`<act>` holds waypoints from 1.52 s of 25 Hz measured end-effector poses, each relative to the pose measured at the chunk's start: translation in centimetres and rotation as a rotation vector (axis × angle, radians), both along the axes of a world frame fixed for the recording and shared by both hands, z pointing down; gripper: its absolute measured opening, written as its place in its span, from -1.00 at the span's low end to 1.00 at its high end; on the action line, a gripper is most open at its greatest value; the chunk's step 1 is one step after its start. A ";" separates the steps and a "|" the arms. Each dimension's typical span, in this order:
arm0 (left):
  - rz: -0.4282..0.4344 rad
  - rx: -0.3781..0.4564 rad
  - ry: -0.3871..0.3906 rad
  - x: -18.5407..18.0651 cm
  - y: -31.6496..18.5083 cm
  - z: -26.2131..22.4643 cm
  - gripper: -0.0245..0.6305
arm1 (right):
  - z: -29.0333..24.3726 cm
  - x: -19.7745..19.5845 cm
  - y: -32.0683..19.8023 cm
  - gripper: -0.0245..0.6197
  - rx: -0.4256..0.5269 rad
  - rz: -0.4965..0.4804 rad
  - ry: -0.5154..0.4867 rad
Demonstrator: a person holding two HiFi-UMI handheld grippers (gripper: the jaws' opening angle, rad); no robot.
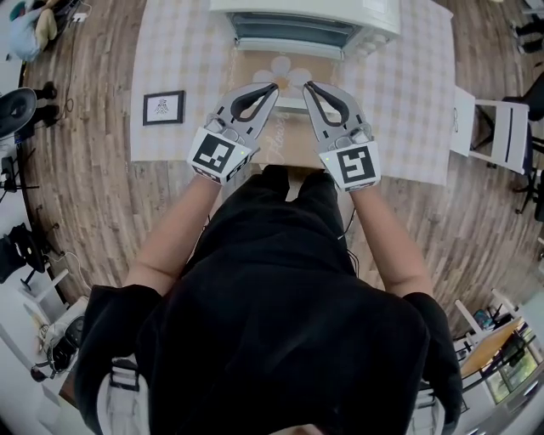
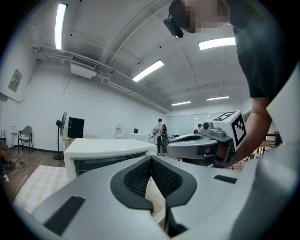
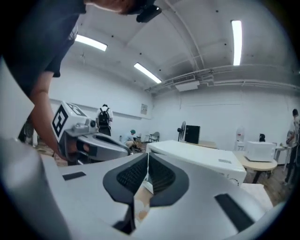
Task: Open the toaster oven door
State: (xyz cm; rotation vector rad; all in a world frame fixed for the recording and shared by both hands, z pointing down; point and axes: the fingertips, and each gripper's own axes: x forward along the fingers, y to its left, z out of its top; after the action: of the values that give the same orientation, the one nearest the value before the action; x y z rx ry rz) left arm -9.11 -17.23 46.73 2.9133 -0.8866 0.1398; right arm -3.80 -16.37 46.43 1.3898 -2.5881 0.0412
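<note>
The white toaster oven (image 1: 306, 21) stands at the far edge of the table, its dark glass front (image 1: 293, 34) facing me. In the left gripper view the oven (image 2: 105, 152) lies just beyond the jaws, its window side in sight. Both grippers hover side by side in front of it, above a tan mat with a flower print (image 1: 280, 72). My left gripper (image 1: 272, 86) is shut with nothing between its jaws. My right gripper (image 1: 308, 85) is likewise shut and empty. Neither touches the oven. Each gripper view shows the other gripper alongside.
A checked cloth (image 1: 408, 93) covers the table. On it to the left lies a small framed picture (image 1: 163, 107). A white chair (image 1: 497, 127) stands at the table's right end. A fan base (image 1: 15, 110) sits on the wooden floor at left.
</note>
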 end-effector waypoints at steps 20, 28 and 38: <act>0.019 0.076 0.060 -1.2 -0.8 -8.9 -0.87 | -7.8 1.1 -0.5 -0.87 0.101 -0.045 -0.133; 0.005 0.090 0.065 -2.0 -1.5 -10.0 -0.87 | -9.6 0.9 -0.6 -0.87 0.129 -0.048 -0.136; 0.004 0.099 0.072 -2.3 -1.1 -10.7 -0.87 | -9.7 1.2 -0.1 -0.87 0.127 -0.017 -0.121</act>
State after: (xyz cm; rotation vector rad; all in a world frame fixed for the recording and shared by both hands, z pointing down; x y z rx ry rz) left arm -11.44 -18.32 36.07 2.9889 -0.9019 -0.0087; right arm -2.62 -16.46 36.72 1.4503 -2.7446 -0.0445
